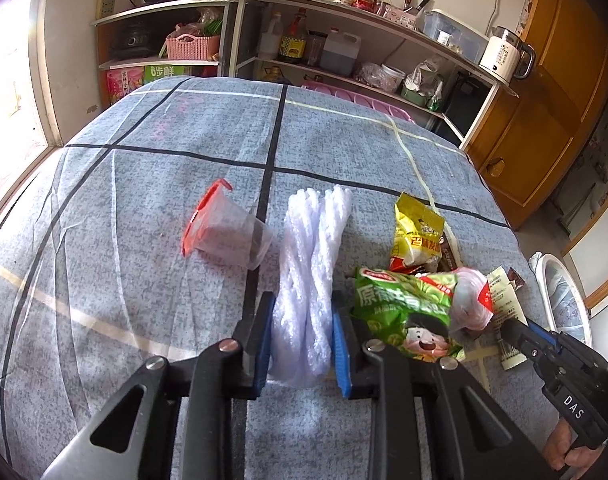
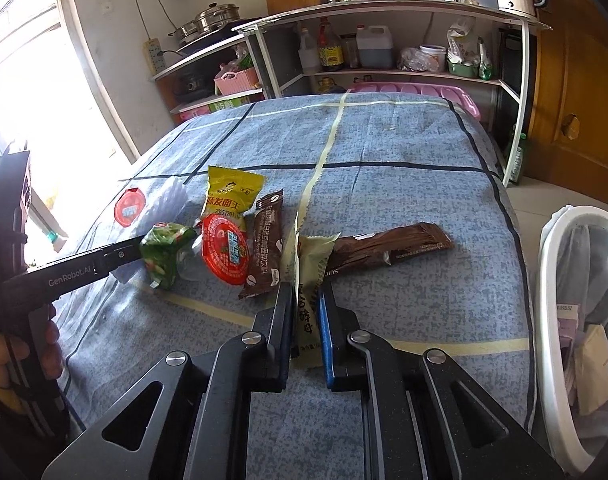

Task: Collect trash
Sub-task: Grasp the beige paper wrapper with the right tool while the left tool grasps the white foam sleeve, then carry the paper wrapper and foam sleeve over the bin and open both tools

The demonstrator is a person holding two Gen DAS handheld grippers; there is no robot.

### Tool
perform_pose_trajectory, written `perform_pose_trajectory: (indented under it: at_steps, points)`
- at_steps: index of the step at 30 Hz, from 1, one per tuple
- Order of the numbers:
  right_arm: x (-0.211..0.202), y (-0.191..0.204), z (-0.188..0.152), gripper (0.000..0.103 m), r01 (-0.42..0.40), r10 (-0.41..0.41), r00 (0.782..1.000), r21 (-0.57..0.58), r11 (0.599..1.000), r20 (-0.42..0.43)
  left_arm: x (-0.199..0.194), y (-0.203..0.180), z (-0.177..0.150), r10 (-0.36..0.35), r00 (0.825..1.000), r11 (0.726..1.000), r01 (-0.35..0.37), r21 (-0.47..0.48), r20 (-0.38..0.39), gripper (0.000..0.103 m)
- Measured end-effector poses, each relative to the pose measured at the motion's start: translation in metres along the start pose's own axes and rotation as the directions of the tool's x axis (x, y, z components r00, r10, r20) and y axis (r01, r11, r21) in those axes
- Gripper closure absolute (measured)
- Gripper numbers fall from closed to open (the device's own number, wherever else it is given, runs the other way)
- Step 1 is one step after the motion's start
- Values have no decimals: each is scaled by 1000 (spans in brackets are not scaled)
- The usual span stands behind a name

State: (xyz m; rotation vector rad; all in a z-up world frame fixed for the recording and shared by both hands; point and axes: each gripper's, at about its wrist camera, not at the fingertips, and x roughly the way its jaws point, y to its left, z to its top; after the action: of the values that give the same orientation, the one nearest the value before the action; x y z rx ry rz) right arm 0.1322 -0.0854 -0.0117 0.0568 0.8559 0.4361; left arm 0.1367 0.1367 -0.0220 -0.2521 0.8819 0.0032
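Trash is scattered over the blue-grey checked tablecloth (image 2: 403, 140), with a white bin (image 2: 559, 280) just off its right edge. The left gripper (image 1: 302, 334) is clamped on the white foam net (image 1: 307, 280); the right gripper (image 2: 307, 328) is pinched tight on a cream wrapper (image 2: 309, 280) beside the brown coffee sachets (image 2: 387, 246).

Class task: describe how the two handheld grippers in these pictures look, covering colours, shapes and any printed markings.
Both grippers are black, with angular linkage arms, silver round pivot bolts and ribbed blue pads on the fingers. The left gripper carries white "GenRobot.AI" lettering along its side, seen in the right wrist view. The right gripper shows white "DAS" lettering on its body.
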Motion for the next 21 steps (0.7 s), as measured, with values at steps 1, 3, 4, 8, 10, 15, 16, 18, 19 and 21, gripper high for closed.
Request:
perform_pose_trajectory:
  at_steps: [1,3,4,8,10,15,16,18,19,21]
  points:
    - [0,0,0,90,0,0,1000,0,1000,2,-2,0,0,2,1000,1000,-2,0,5,76]
    - [-2,0,-1,91,-2,2,1000,-1,1000,7,-5,0,-1,1,1000,1000,-1,1,11,76]
    - [-3,0,-1,91,-3,3,1000,0,1000,9,-6,0,-1,3,1000,1000,-3,0,14,76]
    - [-6,0,-1,91,-8,8,1000,3,1000,17,-13,-1,-4,-3,1000,1000,3,-1,22,76]
    - [-8,-2,-1,91,-11,11,1000,5,1000,23,-17,-2,-4,0,1000,1000,0,4,25,76]
    - [-18,-5,0,91,-21,21,999,15,1000,48,-30,-8,-4,-9,999,1000,9,8,45,76]
    - [-20,-6,1,91,-22,21,998,18,1000,53,-34,-9,-4,-10,999,1000,9,13,52,76]
    - [-26,-8,1,91,-24,23,998,22,999,66,-41,-13,-3,-11,998,1000,10,18,64,76]
    - [-29,-9,2,91,-26,24,997,24,999,72,-44,-15,-3,-16,997,1000,15,22,71,76]
    - [-34,-11,3,91,-26,23,996,27,999,82,-51,-21,-2,-23,997,999,20,33,80,76]
